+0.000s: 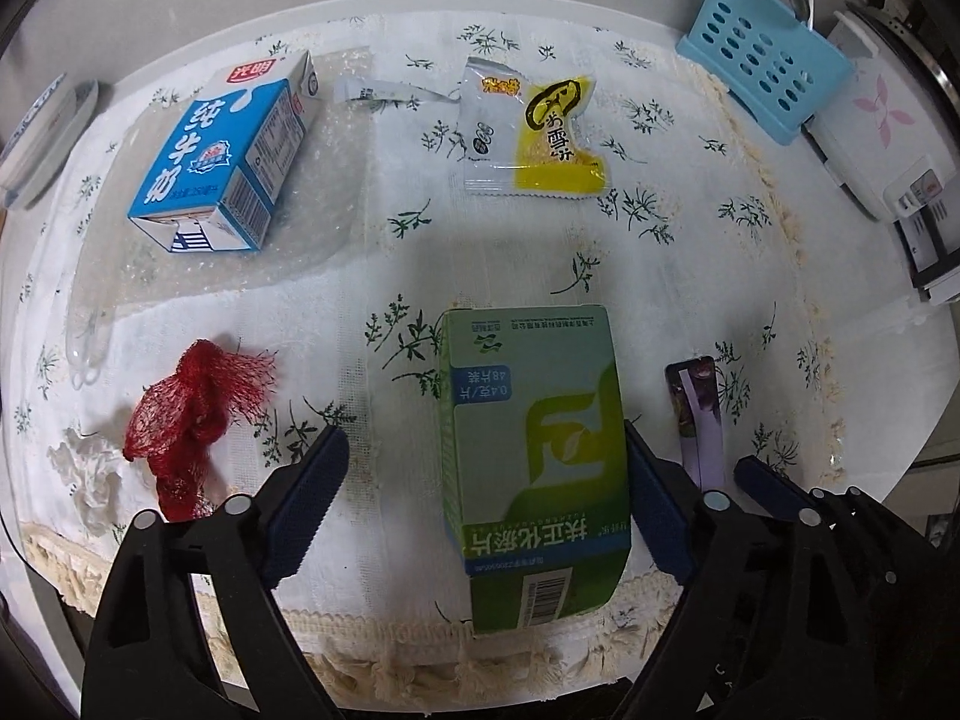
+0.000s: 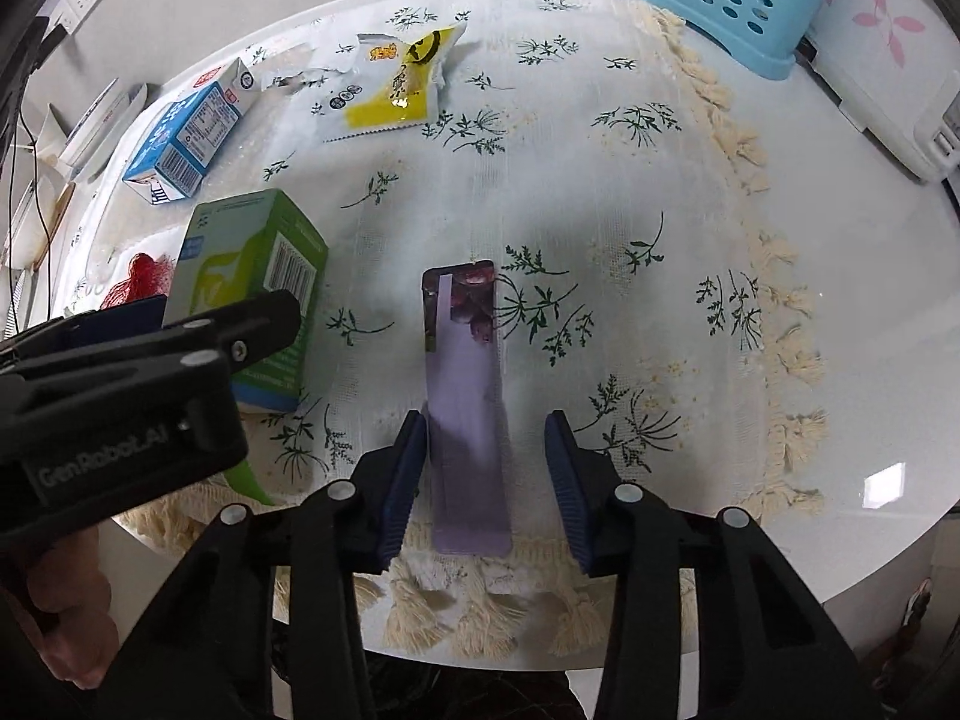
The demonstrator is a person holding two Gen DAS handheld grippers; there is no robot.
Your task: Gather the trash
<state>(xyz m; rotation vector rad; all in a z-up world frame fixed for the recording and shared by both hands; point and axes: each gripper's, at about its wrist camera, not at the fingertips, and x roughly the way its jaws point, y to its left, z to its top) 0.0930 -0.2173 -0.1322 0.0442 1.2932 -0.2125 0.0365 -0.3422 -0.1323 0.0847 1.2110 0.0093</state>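
A green medicine box point(image 1: 534, 456) lies near the table's front edge, between the jaws of my left gripper point(image 1: 480, 501). The right pad is against the box's side and the left pad stands well off it, so the gripper is open. Just to the right lies a slim purple box point(image 2: 465, 372) between the jaws of my right gripper point(image 2: 486, 480), which is also open: the left pad is at its edge and the right pad stands apart. Farther back lie a blue milk carton point(image 1: 222, 162) and a yellow snack wrapper point(image 1: 558, 138). A red mesh net point(image 1: 192, 420) lies at the left.
A floral tablecloth point(image 2: 630, 240) with a fringe covers the round white table. A blue perforated basket point(image 1: 762, 72) and a white appliance point(image 1: 870, 138) stand at the back right. A clear bubble sheet point(image 1: 324, 228) lies under the carton, crumpled tissue point(image 1: 84, 468) beside the net, a plate point(image 1: 42, 138) far left.
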